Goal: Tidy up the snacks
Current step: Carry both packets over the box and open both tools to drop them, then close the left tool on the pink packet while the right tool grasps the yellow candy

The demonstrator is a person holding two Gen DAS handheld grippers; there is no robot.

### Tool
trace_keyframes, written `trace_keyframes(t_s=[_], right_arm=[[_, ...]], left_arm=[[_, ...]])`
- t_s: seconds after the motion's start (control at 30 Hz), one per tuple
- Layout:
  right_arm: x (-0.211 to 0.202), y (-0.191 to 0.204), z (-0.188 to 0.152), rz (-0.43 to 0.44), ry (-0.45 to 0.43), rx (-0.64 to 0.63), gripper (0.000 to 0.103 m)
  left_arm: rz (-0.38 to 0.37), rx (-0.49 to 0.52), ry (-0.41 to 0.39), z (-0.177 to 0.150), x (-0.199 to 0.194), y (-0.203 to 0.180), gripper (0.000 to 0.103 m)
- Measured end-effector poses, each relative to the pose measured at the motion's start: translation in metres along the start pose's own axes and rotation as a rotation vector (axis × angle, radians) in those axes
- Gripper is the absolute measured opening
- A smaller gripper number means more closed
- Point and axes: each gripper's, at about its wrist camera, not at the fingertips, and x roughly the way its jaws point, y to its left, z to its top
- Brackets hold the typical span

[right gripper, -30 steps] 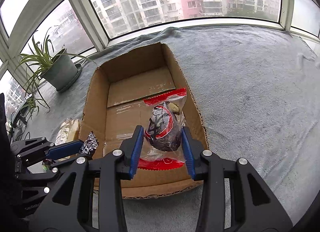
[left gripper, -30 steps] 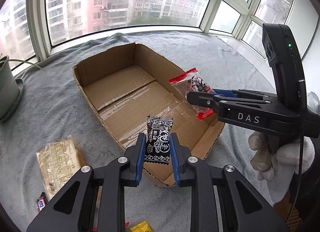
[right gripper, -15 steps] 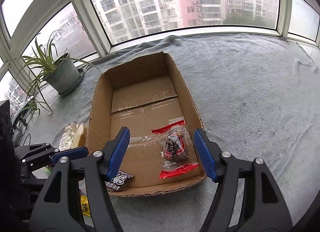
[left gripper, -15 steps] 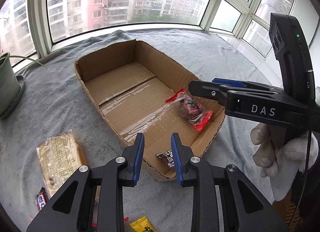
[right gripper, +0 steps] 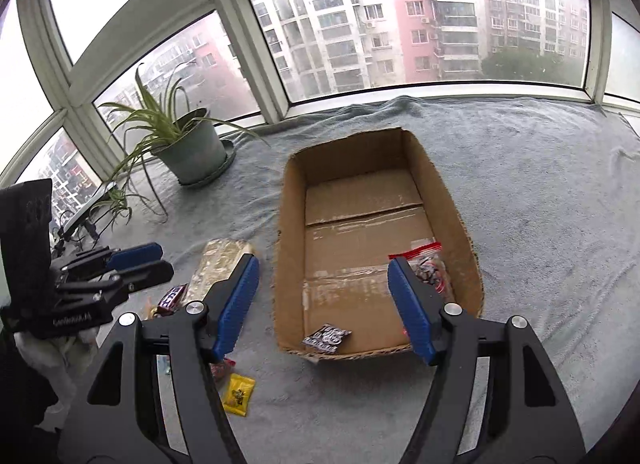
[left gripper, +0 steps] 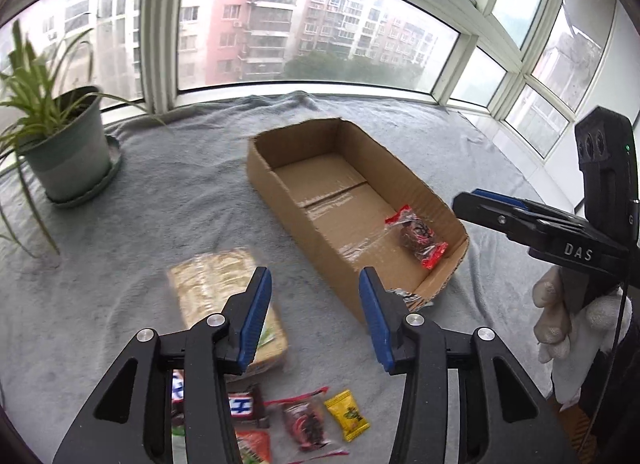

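Note:
An open cardboard box (right gripper: 292, 223) lies on the grey cloth; it also shows in the left wrist view (left gripper: 280, 207). Inside it lie a red-edged clear snack bag (left gripper: 418, 236) (right gripper: 430, 264) and a small black candy packet (right gripper: 326, 338). My left gripper (left gripper: 314, 316) is open and empty above the cloth left of the box. My right gripper (right gripper: 324, 304) is open and empty above the box's near end. Loose snacks lie left of the box: a tan wrapped pack (left gripper: 218, 284) (right gripper: 218, 264), a yellow packet (left gripper: 347, 414) (right gripper: 239, 394), a chocolate bar (left gripper: 244, 406) and a red-edged bag (left gripper: 304, 422).
A potted spider plant (left gripper: 66, 147) (right gripper: 188, 143) stands at the back left by the windows. Grey cloth (right gripper: 540, 191) covers the surface right of the box. A gloved hand (left gripper: 568, 324) holds the right gripper's handle.
Both grippers opened and dropped their snacks into the box, the black packet from the left, the red-edged bag from the right. Both have since pulled back; the left has swung left toward the loose snacks.

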Motion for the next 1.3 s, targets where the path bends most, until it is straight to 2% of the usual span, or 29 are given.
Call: trace_keyframes(t_s=[0.2, 0.47, 0.67, 0.73, 0.83, 1.07, 1.3], right_arm=[[-0.006, 0.027, -0.032, 0.067, 0.041, -0.023, 0.070], [0.010, 0.052, -0.084, 0.095, 0.165, -0.039, 0.070], [0.038, 0.054, -0.109, 0.105, 0.256, -0.001, 0.069], [0.045, 0.056, -0.115, 0.101, 0.278, -0.002, 0.059], [0.056, 0.057, -0.123, 0.093, 0.316, 0.002, 0.055], [0.070, 0.064, -0.130, 0.089, 0.349, -0.014, 0.051], [0.080, 0.074, -0.132, 0.082, 0.368, -0.035, 0.050]], left_arm=[[0.107, -0.074, -0.046, -0.023, -0.041, 0.049, 0.044], [0.199, -0.235, -0.016, -0.069, -0.061, 0.105, 0.044], [0.202, -0.319, 0.034, -0.095, -0.055, 0.125, 0.044], [0.203, -0.336, 0.048, -0.101, -0.050, 0.128, 0.044], [0.211, -0.337, 0.064, -0.106, -0.043, 0.129, 0.044], [0.244, -0.268, 0.114, -0.118, -0.027, 0.128, 0.043], [0.235, -0.221, 0.131, -0.115, -0.014, 0.127, 0.031]])
